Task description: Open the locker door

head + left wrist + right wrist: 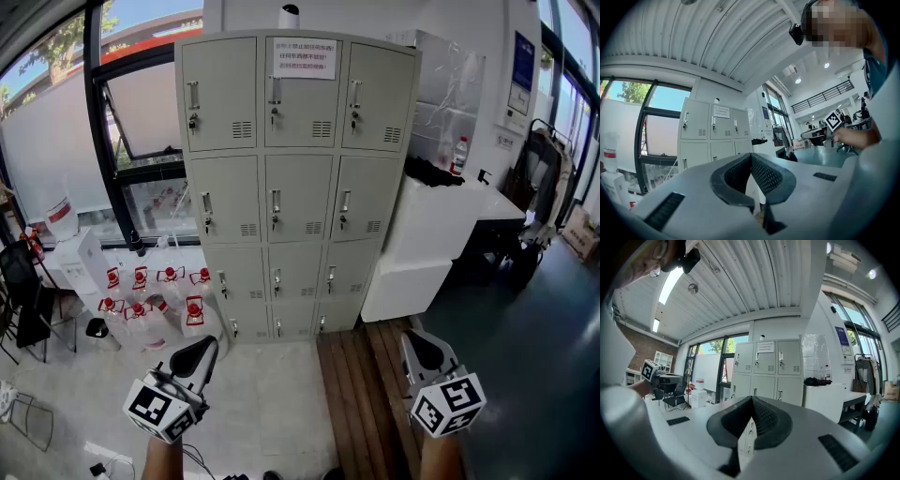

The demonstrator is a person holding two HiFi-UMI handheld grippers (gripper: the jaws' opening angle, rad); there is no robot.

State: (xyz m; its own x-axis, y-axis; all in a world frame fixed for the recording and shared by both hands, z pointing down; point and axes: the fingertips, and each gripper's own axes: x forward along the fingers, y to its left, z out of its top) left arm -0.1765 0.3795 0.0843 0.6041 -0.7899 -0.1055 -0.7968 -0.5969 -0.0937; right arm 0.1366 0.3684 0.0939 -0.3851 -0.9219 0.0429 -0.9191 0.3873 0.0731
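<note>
Hovering low in the head view, the left gripper (199, 352) and the right gripper (416, 349) sit side by side, well apart, both aimed at the locker (295, 178). Each shows its marker cube nearest the camera, with a forearm below it. In the left gripper view the two jaws meet at their tips, closed with nothing between them. The right gripper view shows the same: jaws pressed together and empty. Neither gripper touches anything.

Under the left gripper lies pale floor (272, 412). Under the right one runs a strip of dark planks (361, 394) that reaches the locker's foot. Farther left, a cluster of clear jugs (150, 300) with red caps stands on the floor, just left of the locker's bottom rows. A black chair (23, 291) sits at the left edge.

The locker stands straight ahead, well apart from both grippers, against the far wall. It is grey, three columns wide, with four rows of doors showing. Every door is shut, and each has a handle and a small vent. A white notice (304, 58) with red print is stuck on the top middle door.

Just right of the locker is a white counter (427, 244). A black bundle (433, 172) lies on its top near the locker, and a bottle (458, 155) stands beside that. Left of the locker, a dark-framed window (141, 103) fills the far wall.
</note>
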